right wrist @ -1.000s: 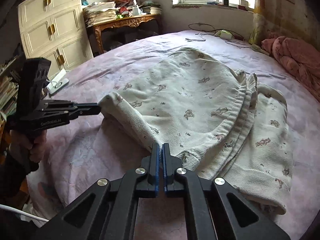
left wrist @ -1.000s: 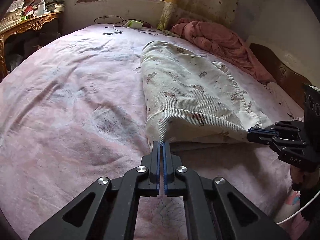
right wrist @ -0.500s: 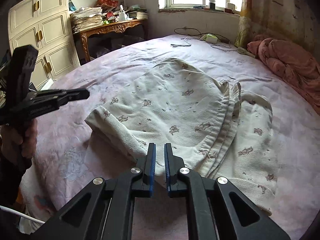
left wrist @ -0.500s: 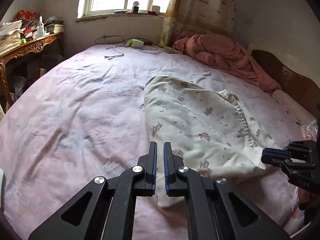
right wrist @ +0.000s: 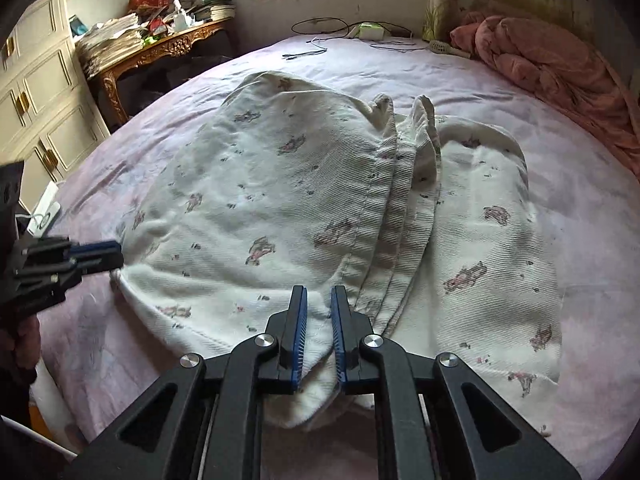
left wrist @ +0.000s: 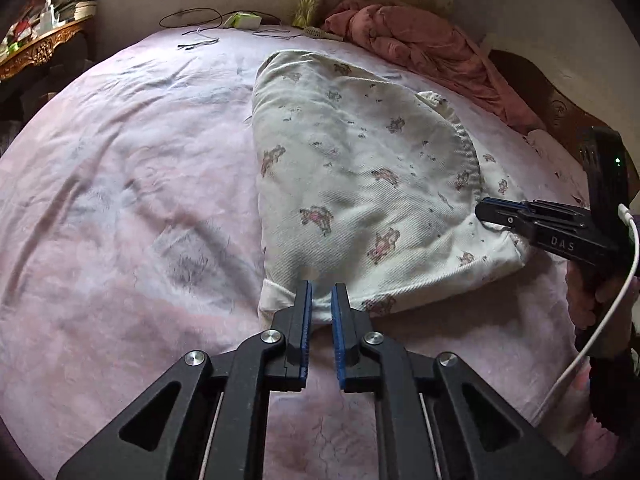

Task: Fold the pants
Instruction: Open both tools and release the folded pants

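Pants (left wrist: 360, 184): folded, flat on pink sheet (left wrist: 120, 200). My left tongs (left wrist: 320, 300) and right tongs (right wrist: 319, 304) just parted, loose around hem corners. Blanket (left wrist: 420, 48), cables (left wrist: 192, 24) well apart.

A pink sheet (right wrist: 580, 208) covers the bed. A crumpled salmon blanket (right wrist: 552, 64) lies at its far right, with a hairbrush (right wrist: 442, 47) just beside it. Black cables (right wrist: 320, 28) and a white-green box (right wrist: 370, 32) lie near the window. At far left, a carved table (right wrist: 160, 50) carries stacked papers (right wrist: 110, 40), beside cream cabinets (right wrist: 36, 92).
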`<state>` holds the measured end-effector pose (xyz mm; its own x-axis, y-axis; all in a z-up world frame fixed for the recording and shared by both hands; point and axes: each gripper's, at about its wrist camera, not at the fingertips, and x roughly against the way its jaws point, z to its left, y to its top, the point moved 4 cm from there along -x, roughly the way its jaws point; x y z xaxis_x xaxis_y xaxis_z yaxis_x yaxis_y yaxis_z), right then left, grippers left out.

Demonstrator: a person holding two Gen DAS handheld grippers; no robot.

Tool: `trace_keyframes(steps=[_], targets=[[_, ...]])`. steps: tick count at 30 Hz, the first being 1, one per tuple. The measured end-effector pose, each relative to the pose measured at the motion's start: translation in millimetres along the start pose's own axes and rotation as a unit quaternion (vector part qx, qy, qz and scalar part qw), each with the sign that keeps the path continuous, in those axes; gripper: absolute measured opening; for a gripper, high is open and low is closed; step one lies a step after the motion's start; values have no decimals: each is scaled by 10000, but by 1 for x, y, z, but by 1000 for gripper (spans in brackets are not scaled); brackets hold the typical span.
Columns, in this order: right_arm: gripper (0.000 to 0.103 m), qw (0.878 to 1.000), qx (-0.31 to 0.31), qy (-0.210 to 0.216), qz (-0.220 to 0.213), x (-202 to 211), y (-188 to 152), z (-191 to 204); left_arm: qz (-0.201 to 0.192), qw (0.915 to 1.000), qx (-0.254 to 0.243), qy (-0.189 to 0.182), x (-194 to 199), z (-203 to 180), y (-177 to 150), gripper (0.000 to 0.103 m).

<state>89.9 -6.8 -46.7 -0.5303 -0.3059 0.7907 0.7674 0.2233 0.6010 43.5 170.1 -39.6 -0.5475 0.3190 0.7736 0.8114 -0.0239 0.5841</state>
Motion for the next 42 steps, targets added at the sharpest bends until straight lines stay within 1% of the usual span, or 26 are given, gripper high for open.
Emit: trace_keyframes(steps=[3,5,6,8,11,13,14,15,16,17,18,19,20,22,23,27,28,29,30,32,33,36,37,39,41,42], targets=[[11,10000,-42,-39,-67,-2,2,-5,398,9989,233,-116,-3,3,-22,8],[11,9993,63,-337,-117,-3,2,-6,131,9993,343,-52,2,5,-25,8],[11,9993,89,-325,-139,-2,2,-7,-39,9992,401,-40,9,6,-22,7],[12,9997,-66,-135,-176,4,4,-9,-414,9985,314,-175,27,0,-8,6],[12,9986,-33,443,-272,20,5,0,-785,9964,5,329,41,-4,17,21],[12,9975,226,590,-324,30,4,12,-851,9949,-21,532,35,2,34,27],[13,9971,367,567,-335,33,4,20,-751,9958,-27,524,26,7,41,29],[13,9968,476,557,-328,34,3,28,-504,9973,-21,526,12,13,44,29],[18,9964,551,575,-301,33,2,35,-207,9983,34,542,-2,19,43,29],[27,9963,613,546,-242,30,2,41,-49,9986,143,500,-11,24,40,29],[32,9970,663,365,-157,25,1,45,-45,9986,275,439,-13,29,37,29],[42,9974,707,102,-95,20,-1,47,-47,9988,376,326,-10,31,29,29],[46,9968,764,-212,-76,15,-3,46,-10,9989,389,250,-7,31,24,29],[46,9943,827,-672,-70,3,-4,39,3,9987,497,144,-2,34,9,29],[46,9944,756,-734,-18,-4,-5,33,-42,9979,641,47,-2,36,-1,29],[46,9985,378,-403,21,-10,-1,16,-73,9956,919,-143,-3,35,-15,29],[46,9987,337,-389,21,-9,0,13,-18,9958,896,-197,-1,32,-20,23],[46,9989,298,-369,-5,-7,0,10,182,9960,858,-193,-3,28,-25,8],[46,9990,267,-345,-38,-5,2,7,255,9965,789,-72,-4,24,-30,5],[46,9996,199,-211,-55,-4,3,2,25,9974,700,138,4,17,-27,5],[46,9999,118,-87,-71,-2,6,-1,-130,9976,663,145,11,13,-21,4],[46,9989,-196,226,-351,19,16,-14,-774,9968,121,151,42,-15,7,7],[46,9982,-250,291,-457,27,20,-17,-945,9954,-66,171,49,-26,18,10],[46,9968,-264,251,-713,46,34,-28,-1146,9929,-315,41,54,-43,43,20],[46,9955,-226,205,-897,59,53,-37,-1264,9907,-488,89,45,-54,69,37],[46,9950,-174,261,-952,62,63,-40,-1324,9895,-569,110,36,-59,82,41]])
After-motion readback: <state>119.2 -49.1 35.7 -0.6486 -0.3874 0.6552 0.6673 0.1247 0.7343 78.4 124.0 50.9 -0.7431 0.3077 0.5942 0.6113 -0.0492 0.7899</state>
